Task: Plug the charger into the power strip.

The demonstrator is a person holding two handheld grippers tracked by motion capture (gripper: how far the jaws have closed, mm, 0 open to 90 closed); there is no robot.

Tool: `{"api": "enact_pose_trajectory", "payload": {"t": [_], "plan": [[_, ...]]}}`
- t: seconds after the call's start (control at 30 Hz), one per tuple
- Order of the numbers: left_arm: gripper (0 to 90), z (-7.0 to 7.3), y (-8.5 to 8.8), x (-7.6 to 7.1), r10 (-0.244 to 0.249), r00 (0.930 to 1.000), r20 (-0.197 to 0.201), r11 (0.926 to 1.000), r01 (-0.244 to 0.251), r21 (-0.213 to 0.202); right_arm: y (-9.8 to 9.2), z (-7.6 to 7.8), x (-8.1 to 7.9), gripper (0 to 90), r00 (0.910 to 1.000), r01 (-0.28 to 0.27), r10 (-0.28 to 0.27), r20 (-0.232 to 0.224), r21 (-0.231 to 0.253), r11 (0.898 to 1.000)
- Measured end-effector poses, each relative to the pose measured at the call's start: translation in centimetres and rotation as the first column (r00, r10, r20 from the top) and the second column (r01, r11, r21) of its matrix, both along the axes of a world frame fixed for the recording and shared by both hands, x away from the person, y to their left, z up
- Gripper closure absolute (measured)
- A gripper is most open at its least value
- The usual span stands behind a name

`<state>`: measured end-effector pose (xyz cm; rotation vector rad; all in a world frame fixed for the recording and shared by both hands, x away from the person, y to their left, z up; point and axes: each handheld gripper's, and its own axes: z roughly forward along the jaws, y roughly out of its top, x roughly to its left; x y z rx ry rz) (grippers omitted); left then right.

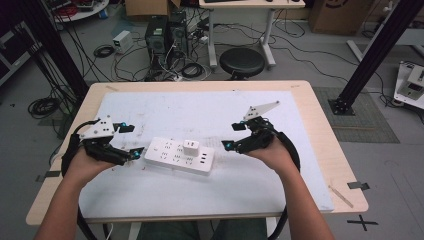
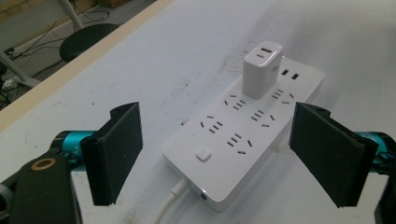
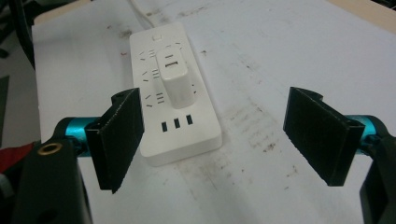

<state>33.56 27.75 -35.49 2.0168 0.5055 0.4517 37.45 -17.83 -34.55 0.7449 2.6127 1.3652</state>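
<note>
While no brand name or readable writing shows on it, one white rectangular plastic power strip (image 1: 180, 156) lies flat on the white sheet (image 1: 200, 112) covering the bench (image 1: 320, 130), with one white cube-shaped charger (image 1: 190, 147) plugged upright into it. It sits between the two grippers, touching neither. Left gripper (image 1: 128, 140) and right gripper (image 1: 232, 136) are both released, jaws wide and empty.
</note>
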Motion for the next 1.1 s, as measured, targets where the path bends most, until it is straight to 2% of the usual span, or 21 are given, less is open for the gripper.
{"api": "enact_pose_trajectory", "payload": {"t": [0.1,0.23,0.63,1.1], "plan": [[17.0,-0.2,0.2,0.2,0.0,1.0,0.005,1.0,0.0,-0.008,-1.6,-0.5,-0.2,19.4,0.9995,0.032,-0.031,-0.008,0.039,0.999],[16.9,-0.3,0.3,0.2,0.014,0.9998,0.01,0.9998,-0.014,-0.015,-2.6,-0.6,-0.3,19.4,0.9992,0.04,-0.04,0.002,0.049,0.998],[16.9,-0.5,0.1,-0.1,0.038,0.9992,0.008,0.9992,-0.038,-0.013,-3.7,-0.9,-0.6,19.4,0.998,0.062,-0.063,0.007,0.079,0.995],[16.9,0.0,-0.2,0.2,0.042,0.9991,0.013,0.9991,-0.042,0.005,-3.9,-0.8,-0.6,19.4,0.9973,0.073,-0.074,0.009,0.078,0.994]]}}
